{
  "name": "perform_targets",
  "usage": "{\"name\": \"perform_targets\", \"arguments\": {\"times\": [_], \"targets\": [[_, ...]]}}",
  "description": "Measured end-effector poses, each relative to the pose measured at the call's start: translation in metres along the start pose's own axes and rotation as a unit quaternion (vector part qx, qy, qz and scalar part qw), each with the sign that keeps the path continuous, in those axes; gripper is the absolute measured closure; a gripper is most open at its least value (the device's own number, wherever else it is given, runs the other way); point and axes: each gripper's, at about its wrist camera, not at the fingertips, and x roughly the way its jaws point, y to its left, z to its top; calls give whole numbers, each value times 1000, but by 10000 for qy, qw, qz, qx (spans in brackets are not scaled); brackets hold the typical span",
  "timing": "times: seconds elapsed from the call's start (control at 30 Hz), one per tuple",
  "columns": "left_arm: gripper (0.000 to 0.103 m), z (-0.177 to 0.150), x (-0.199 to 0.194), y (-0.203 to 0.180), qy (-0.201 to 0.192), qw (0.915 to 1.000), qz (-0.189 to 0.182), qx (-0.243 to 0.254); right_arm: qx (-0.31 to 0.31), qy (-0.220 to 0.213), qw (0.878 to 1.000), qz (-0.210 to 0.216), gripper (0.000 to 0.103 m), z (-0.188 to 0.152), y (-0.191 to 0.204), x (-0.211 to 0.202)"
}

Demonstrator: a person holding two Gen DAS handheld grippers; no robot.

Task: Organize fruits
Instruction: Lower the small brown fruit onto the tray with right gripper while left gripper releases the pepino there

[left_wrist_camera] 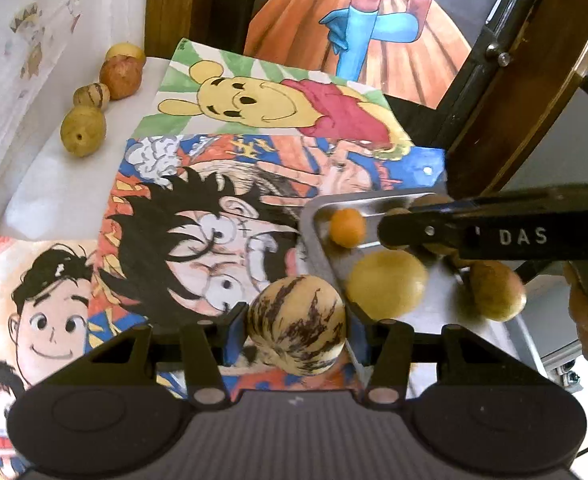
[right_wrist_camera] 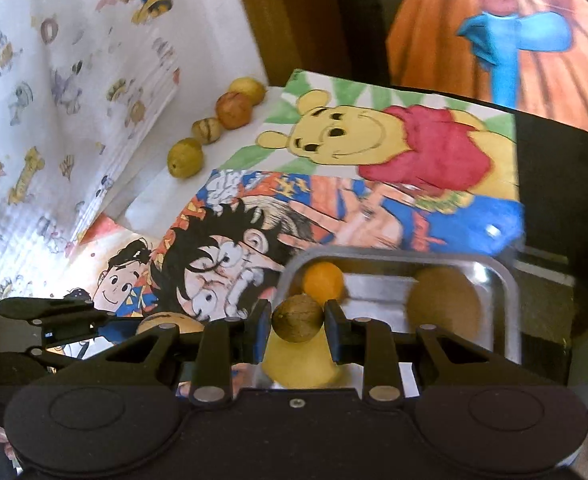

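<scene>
My left gripper is shut on a cream fruit with purple streaks, held above the cartoon cloth beside the metal tray. My right gripper is shut on a small brown striped fruit, held over the tray. In the tray lie a small orange fruit, a yellow fruit and a brownish fruit. Several fruits stand in a row at the far left: yellow-green, small striped, reddish, yellow.
Cartoon-printed cloths cover the table. A patterned white sheet rises at the left. A dark wooden chair frame stands at the right behind the tray. The right gripper's arm crosses over the tray in the left wrist view.
</scene>
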Motion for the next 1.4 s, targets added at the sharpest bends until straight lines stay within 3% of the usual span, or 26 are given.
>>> {"name": "perform_targets", "arguments": {"times": [0.53,0.87,1.4], "targets": [[47,-41,-6,-78,232,9993,-241,139,359,178,9989,-244,72,-70,-43,-54],[47,-56,8,-97,416,9991,-43,110,509,330,9975,-371,72,-97,-61,-63],[47,-59,22,-101,483,9982,226,-265,-801,425,9926,-805,72,-122,-44,-44]]}}
